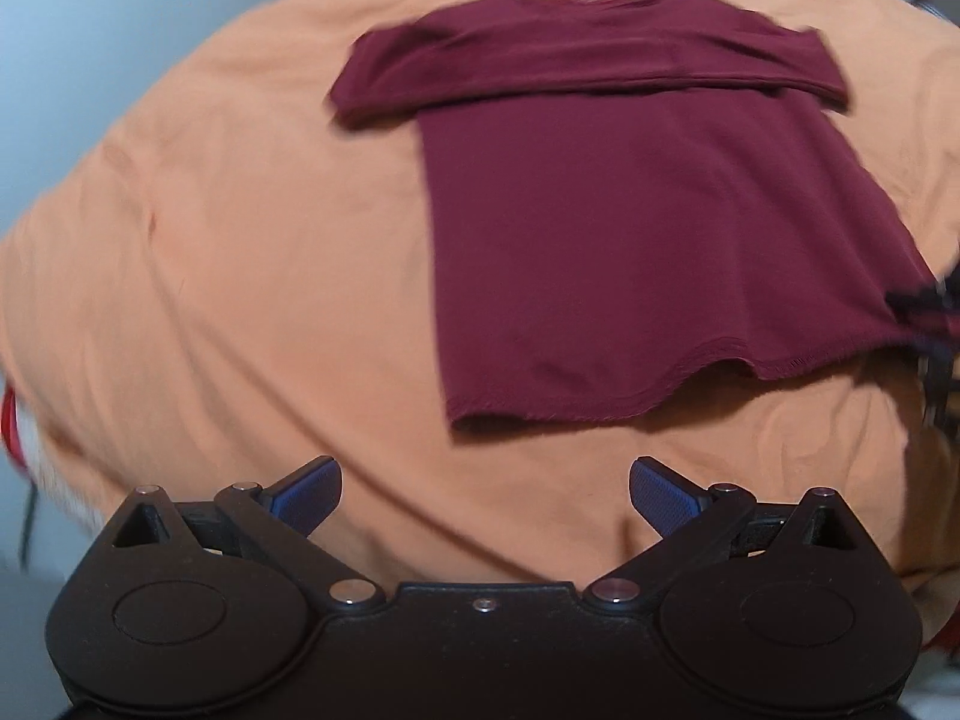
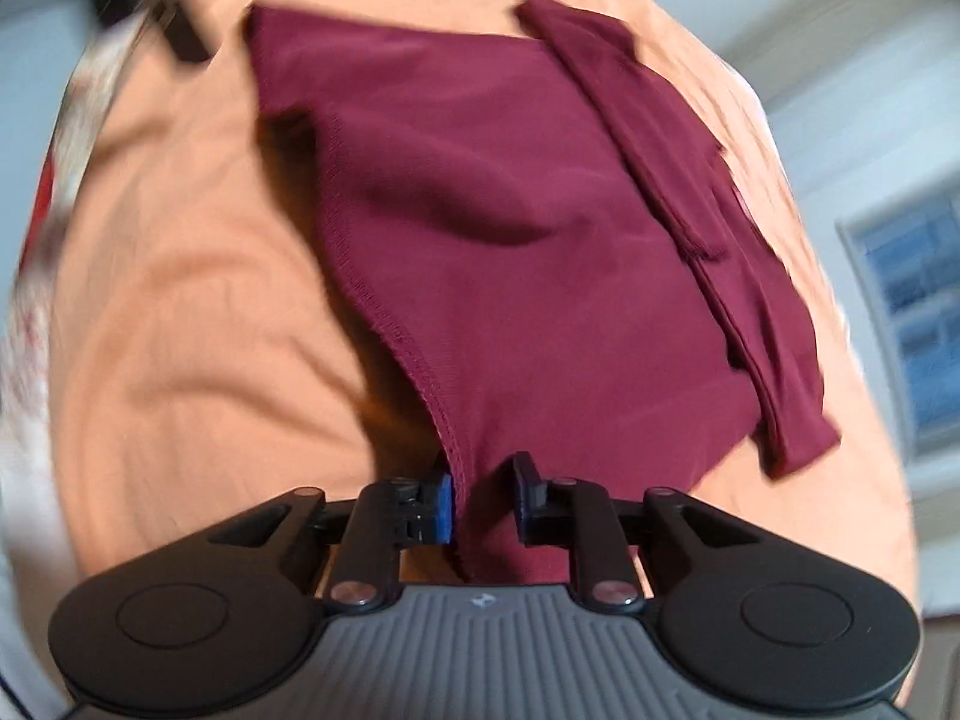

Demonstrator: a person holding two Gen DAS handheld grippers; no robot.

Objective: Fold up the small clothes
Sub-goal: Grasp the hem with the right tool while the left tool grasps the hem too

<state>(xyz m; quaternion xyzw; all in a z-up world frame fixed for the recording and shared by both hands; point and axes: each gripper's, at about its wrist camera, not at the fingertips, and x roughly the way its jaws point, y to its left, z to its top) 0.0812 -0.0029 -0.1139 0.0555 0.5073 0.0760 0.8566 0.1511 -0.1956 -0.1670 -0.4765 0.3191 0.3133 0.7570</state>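
The right gripper [image 2: 483, 501] is clamped on a hem corner of the maroon shirt [image 2: 528, 252], with cloth bunched between its blue pads. That corner is lifted off the orange sheet [image 2: 180, 324], and a shadow shows under the raised hem. From this grip the shirt runs straight ahead, its long axis pointing away from the gripper toward the far end, where the sleeves are already folded in as a band [image 2: 690, 192] lying across the body.

The left gripper [image 1: 485, 495] holds nothing; its jaws stand wide apart above bare sheet. The shirt [image 1: 630, 240] lies ahead of it and off to its right. The free hem corner [image 1: 468, 417] is the nearest part of the shirt, just beyond the fingertips. The folded sleeve band [image 1: 588, 69] sits at the shirt's far end. The right gripper shows blurred at the shirt's other hem corner, at the right edge of the left wrist view.

As I judge it, the next fold carries the hem up along the shirt's length toward the sleeve band, so the left gripper, being nearer that free corner, would need to take it first.
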